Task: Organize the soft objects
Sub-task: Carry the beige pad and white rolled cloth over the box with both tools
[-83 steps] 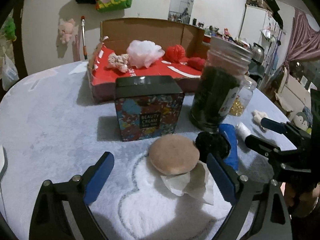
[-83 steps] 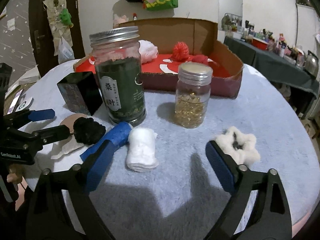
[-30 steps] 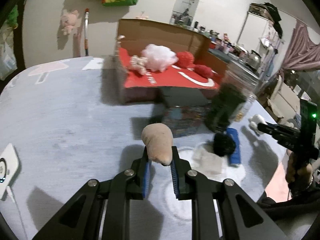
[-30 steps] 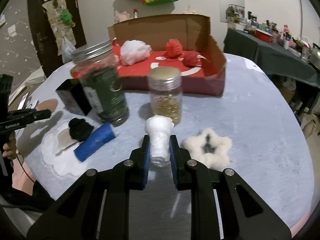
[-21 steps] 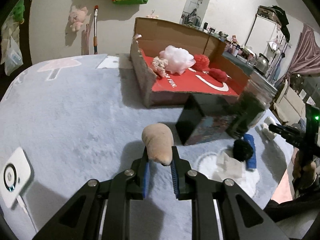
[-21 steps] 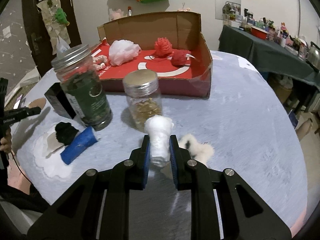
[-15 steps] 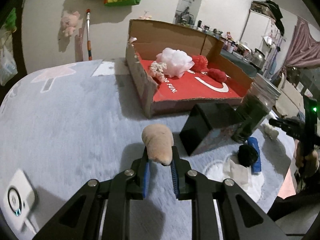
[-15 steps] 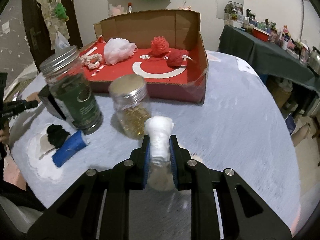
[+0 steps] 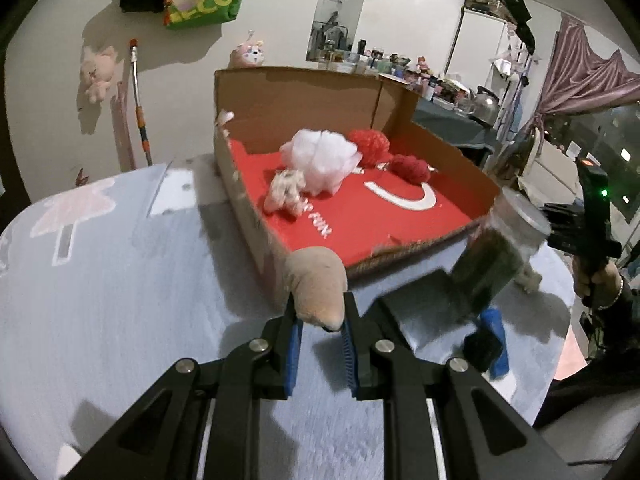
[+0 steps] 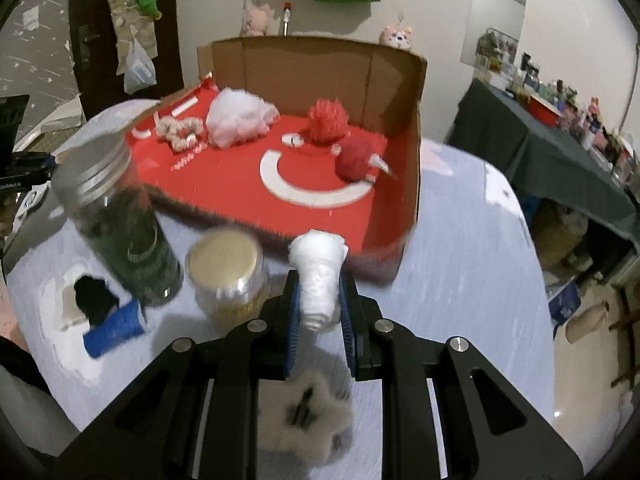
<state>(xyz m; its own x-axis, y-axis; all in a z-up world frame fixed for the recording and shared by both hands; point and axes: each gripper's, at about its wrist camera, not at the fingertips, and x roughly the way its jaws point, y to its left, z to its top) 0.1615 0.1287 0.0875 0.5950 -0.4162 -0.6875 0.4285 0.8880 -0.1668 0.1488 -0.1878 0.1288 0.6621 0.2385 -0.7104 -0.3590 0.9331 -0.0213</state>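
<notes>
My left gripper (image 9: pixel 318 322) is shut on a tan round sponge (image 9: pixel 316 286), held above the table in front of the red-lined cardboard box (image 9: pixel 256 236). My right gripper (image 10: pixel 319 312) is shut on a white rolled cloth (image 10: pixel 319 280), held just before the box's near wall (image 10: pixel 396 240). Inside the box lie a white mesh puff (image 10: pixel 238 118), a beige scrunchie (image 10: pixel 180 134) and two red pompoms (image 10: pixel 330 120). A white furry star (image 10: pixel 306 414) lies on the table under the right gripper. A black fluffy ball (image 10: pixel 94 300) and a blue roll (image 10: pixel 114 330) lie at left.
A tall jar of dark leaves (image 10: pixel 116 216) and a small jar with a gold lid (image 10: pixel 228 276) stand in front of the box. A dark printed box (image 9: pixel 420 300) stands beside the tall jar. The other gripper shows at far right in the left wrist view (image 9: pixel 588 220).
Both grippers have risen and moved toward the box, each carrying its object. The box looks closer and is seen from higher up.
</notes>
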